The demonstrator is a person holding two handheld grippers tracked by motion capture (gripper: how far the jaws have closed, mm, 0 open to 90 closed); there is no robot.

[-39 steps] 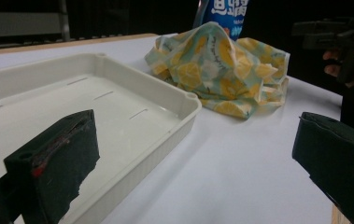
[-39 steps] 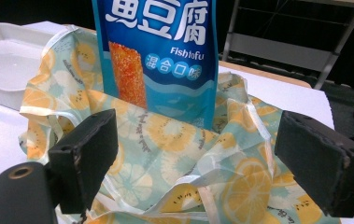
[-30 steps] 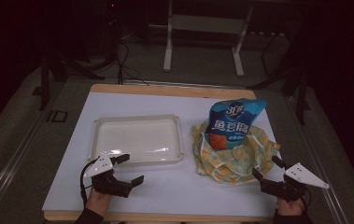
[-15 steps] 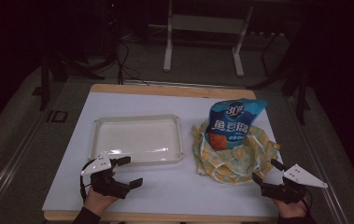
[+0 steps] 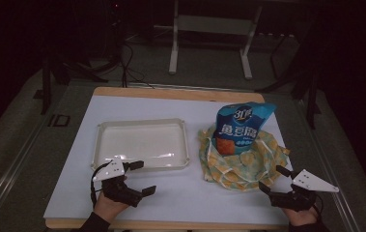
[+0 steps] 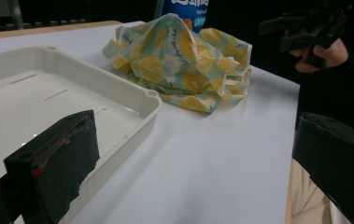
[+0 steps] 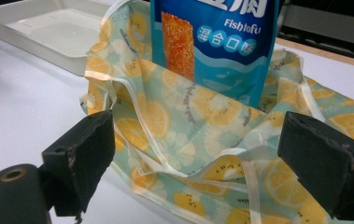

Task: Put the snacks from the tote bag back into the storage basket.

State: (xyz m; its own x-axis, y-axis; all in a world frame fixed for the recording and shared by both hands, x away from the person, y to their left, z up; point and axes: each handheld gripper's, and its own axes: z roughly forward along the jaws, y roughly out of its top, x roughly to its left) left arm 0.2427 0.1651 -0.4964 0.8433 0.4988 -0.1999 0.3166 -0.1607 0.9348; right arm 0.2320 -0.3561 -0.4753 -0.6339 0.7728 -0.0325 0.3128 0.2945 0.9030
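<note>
White table (image 5: 180,203): empty tray (image 5: 142,145); bag (image 5: 241,162) holds snack packet (image 5: 241,128).

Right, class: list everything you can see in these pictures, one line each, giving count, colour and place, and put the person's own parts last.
snack bag: one, blue with an orange panel, standing upright in the cloth bag at the table's right
cloth bag: one, pale green with a yellow citrus print, crumpled around the snack bag's base
tray: one, white, nothing in it, left of the cloth bag
table: one, white top with a wooden edge
metal stand: one, grey, on the floor beyond the table
left gripper: one, black, jaws open, by the tray's near edge
right gripper: one, black, jaws open, by the cloth bag's near right edge
hands: two, one holding each gripper, at the near table edge
</note>
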